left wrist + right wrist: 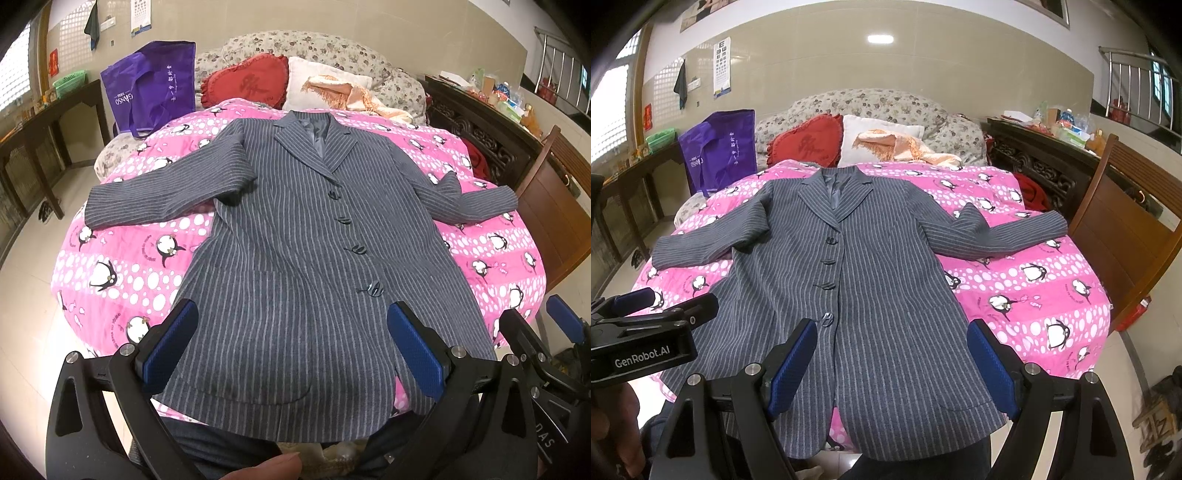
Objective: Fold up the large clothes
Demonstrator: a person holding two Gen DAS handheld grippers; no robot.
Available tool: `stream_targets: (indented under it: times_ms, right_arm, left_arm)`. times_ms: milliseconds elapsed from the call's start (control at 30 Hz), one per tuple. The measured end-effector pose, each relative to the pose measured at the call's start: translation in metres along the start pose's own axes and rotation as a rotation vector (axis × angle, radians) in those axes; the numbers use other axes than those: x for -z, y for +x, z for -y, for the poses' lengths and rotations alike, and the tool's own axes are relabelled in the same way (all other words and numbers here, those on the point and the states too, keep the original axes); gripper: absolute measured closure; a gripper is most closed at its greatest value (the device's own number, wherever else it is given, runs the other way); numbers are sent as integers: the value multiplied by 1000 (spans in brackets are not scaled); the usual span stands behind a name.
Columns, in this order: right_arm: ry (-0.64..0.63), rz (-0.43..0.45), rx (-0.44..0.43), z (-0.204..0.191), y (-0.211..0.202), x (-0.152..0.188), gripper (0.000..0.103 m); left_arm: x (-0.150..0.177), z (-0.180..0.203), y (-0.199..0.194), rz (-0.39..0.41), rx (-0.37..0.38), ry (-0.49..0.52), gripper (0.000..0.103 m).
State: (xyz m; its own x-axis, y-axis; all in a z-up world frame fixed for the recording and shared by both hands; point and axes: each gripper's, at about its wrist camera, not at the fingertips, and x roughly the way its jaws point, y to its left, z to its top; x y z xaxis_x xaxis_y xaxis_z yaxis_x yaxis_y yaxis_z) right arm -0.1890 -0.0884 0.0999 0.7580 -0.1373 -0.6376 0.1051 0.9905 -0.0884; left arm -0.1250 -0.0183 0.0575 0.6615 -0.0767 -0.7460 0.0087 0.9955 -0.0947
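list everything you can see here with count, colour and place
coat: 1, grey pinstripe, flat on the quilt, buttoned, sleeves out
buttons: 4, dark, down the coat front
quilt: 1, pink with penguins, under the coat
cushion: 1, red, heart-shaped, behind the collar
pillow: 1, white, right of the cushion
scarf: 1, peach, on the pillow
bag: 1, purple, far left of the quilt
chair: 1, brown wood, right
left hand-held gripper: 1, black with blue pads, open over the hem
right hand-held gripper: 1, same, open over the hem

Grey pinstriped coat (295, 258); pink penguin-print quilt (122, 266); purple bag (151, 88).
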Motion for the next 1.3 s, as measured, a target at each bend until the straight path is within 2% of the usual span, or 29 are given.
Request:
stream_targets:
  times_ms: [1300]
  right_arm:
    - [1, -6, -3, -3, 1, 3, 21]
  left_arm:
    - [-1, -1, 0, -1, 2, 0, 1]
